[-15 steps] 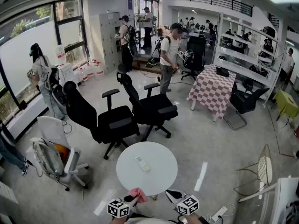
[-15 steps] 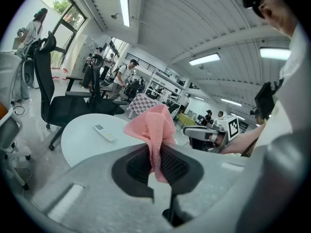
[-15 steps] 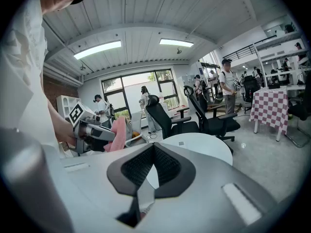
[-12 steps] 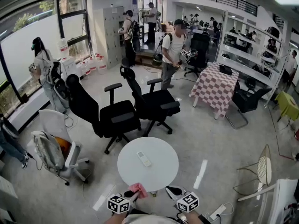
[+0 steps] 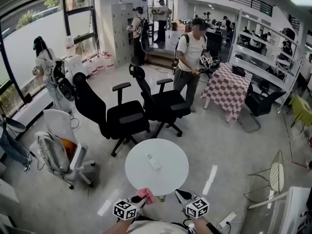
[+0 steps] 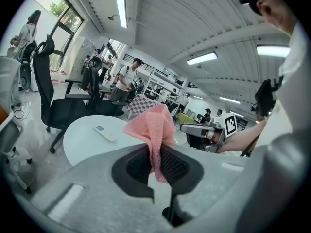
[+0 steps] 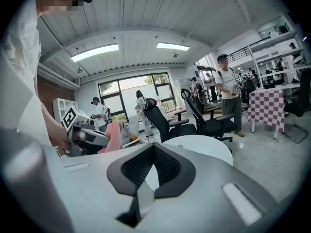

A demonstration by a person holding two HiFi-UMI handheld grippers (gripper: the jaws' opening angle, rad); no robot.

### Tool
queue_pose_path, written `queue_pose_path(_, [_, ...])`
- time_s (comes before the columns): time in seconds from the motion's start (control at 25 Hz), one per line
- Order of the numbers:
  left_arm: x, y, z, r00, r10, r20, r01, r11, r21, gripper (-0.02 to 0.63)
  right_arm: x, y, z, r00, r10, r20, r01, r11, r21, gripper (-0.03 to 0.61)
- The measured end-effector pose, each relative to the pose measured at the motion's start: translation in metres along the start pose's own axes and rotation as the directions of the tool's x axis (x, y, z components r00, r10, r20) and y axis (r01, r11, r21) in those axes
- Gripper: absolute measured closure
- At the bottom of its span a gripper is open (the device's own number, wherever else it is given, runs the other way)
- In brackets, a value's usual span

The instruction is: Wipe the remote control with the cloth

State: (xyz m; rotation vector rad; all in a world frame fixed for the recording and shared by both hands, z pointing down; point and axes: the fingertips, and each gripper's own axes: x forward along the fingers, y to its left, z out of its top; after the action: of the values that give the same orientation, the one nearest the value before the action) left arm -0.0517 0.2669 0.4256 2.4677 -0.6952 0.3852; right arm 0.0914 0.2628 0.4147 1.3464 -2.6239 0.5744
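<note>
Left gripper (image 5: pixel 137 199) pinches the soft, limp cloth (image 5: pixel 145 194), right gripper (image 5: pixel 180 195) is closed and empty, and the light, rigid remote control (image 5: pixel 152 161) likely needs steadying by its long edges.

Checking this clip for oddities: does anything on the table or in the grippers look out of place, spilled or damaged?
Nothing stands out. The remote control lies flat on the round table, no spill. The left gripper pinches the pink cloth; the right gripper is shut, empty.
</note>
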Motion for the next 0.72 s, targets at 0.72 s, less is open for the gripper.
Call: queue_pose_path(0.72, [0.013, 0.03, 0.007, 1.0, 0.025, -0.001, -0.025, 1.0, -0.007, 0.592, 0.038, -0.006, -0.01, 0.998, 0.024, -0.056, -0.025, 0.999, -0.023, 0.571])
